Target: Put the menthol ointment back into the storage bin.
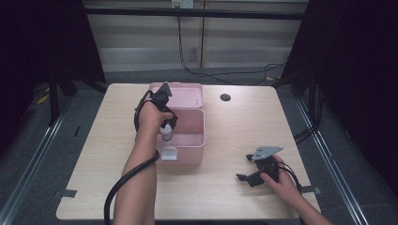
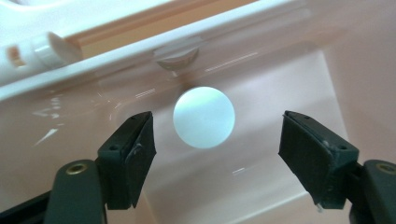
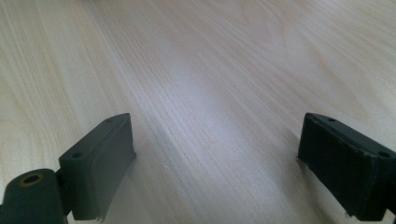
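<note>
my left gripper [image 2: 217,140] hangs over the open pink box [image 1: 192,140], jaws spread wide and clear of the white-capped bottle [image 1: 166,132] standing inside. my right gripper [image 1: 256,174] rests low over the wooden table [image 1: 234,131], jaws apart, holding nothing.

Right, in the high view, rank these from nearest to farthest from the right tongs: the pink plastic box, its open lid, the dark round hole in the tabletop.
Measured from the right tongs, low on the table's right:
1. Pink plastic box, to their left, mid-table.
2. Dark round hole, straight beyond them, near the far edge.
3. Open pink lid, far left, behind the box.
</note>
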A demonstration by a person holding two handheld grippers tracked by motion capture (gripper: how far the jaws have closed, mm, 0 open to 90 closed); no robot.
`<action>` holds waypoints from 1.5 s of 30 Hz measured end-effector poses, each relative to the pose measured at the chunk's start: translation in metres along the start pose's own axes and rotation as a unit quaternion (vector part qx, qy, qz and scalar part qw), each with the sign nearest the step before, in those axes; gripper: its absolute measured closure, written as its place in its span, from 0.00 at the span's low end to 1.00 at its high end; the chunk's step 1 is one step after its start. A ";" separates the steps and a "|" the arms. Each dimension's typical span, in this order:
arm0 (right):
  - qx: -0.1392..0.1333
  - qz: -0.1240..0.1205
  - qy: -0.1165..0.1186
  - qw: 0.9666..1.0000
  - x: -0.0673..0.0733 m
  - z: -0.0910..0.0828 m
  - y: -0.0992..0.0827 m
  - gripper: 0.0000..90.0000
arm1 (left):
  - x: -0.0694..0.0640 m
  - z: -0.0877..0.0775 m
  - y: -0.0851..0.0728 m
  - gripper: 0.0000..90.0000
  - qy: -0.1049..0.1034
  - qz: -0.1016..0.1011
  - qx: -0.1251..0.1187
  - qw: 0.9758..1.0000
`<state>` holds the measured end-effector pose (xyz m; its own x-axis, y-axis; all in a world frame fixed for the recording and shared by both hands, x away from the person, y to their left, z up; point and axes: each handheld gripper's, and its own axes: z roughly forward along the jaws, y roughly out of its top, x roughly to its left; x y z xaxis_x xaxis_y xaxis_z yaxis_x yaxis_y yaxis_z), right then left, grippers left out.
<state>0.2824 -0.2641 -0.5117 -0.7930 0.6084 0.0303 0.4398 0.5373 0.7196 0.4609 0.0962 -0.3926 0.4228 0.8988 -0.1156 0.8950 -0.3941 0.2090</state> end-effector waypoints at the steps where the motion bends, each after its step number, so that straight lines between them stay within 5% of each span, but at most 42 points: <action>1: 0.000 0.000 0.000 1.000 0.000 0.000 0.000 0.11 | 0.000 -0.003 0.000 0.29 0.000 0.003 0.000 1.000; 17: 0.000 0.001 0.000 1.000 0.000 0.000 0.000 0.11 | 0.007 -0.049 -0.016 0.26 -0.004 0.030 -0.023 0.999; 45: 0.000 0.001 0.000 1.000 0.000 0.000 0.000 0.11 | 0.035 -0.102 -0.052 0.25 -0.012 0.020 -0.047 0.999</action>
<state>0.2824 -0.2641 -0.5117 -0.7926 0.6090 0.0312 0.4409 0.5370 0.7192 0.4149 0.1678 -0.3086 0.4621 0.8775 -0.1282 0.8607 -0.4089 0.3033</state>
